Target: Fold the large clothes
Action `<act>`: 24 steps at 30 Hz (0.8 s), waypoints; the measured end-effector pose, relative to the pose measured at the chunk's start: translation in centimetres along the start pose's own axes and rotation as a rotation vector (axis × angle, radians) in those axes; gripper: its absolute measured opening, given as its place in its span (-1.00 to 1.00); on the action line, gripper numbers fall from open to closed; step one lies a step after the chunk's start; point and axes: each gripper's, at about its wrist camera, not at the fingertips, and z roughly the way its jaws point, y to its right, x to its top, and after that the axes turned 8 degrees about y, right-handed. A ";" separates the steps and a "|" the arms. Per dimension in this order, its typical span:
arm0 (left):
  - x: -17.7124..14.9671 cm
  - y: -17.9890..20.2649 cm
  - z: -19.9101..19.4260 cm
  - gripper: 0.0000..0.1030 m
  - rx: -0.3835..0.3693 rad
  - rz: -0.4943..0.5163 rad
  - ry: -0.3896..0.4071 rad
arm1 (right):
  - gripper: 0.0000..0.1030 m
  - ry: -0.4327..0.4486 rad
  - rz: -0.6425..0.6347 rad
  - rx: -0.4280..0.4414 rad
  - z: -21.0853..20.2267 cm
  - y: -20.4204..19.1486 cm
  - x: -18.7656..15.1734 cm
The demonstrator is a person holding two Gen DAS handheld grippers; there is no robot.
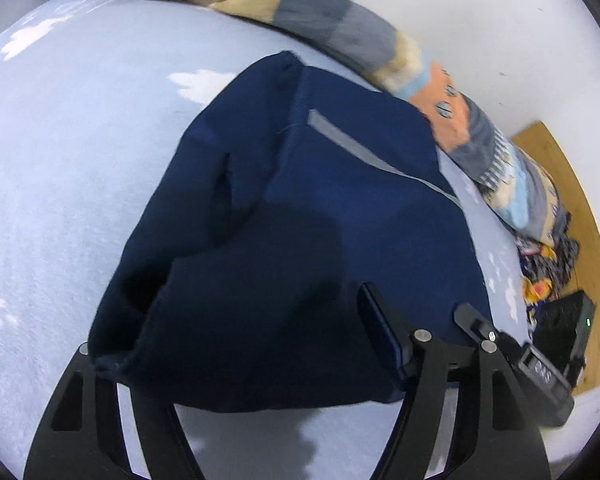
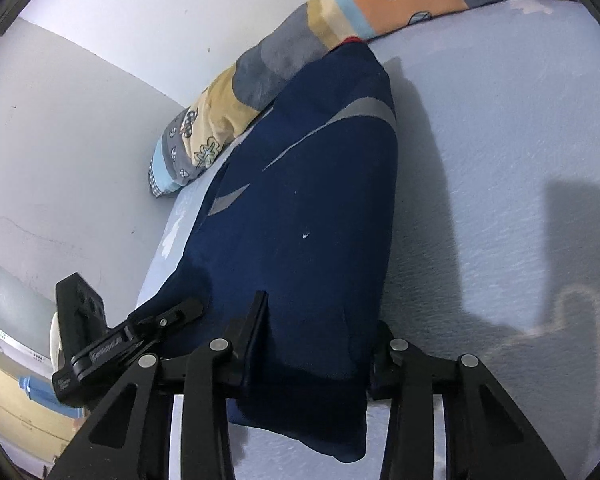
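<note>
A navy blue garment with grey reflective stripes lies folded on a pale blue bed sheet. My left gripper has its jaws wide apart with the garment's near edge draped between them. The garment also shows in the right wrist view, stretching away toward the quilt. My right gripper also has its jaws apart with the garment's near end lying between the fingers. Each gripper shows in the other's view, the right one at the garment's right corner, the left one at the left.
A rolled patchwork quilt lies along the far edge of the bed against a white wall; it also shows in the right wrist view. Wooden floor and a patterned cloth show beyond the bed.
</note>
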 end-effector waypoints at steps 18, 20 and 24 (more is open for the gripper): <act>-11.9 8.5 -5.4 0.38 -0.134 0.144 -0.068 | -0.27 0.021 -0.086 -0.118 -15.1 2.2 -5.3; -13.1 9.2 -6.4 0.38 -0.130 0.158 -0.079 | -0.26 0.019 -0.081 -0.139 -16.9 2.9 -6.6; -14.9 9.4 -6.1 0.38 -0.109 0.153 -0.107 | -0.26 0.004 -0.110 -0.207 -18.8 4.2 -8.4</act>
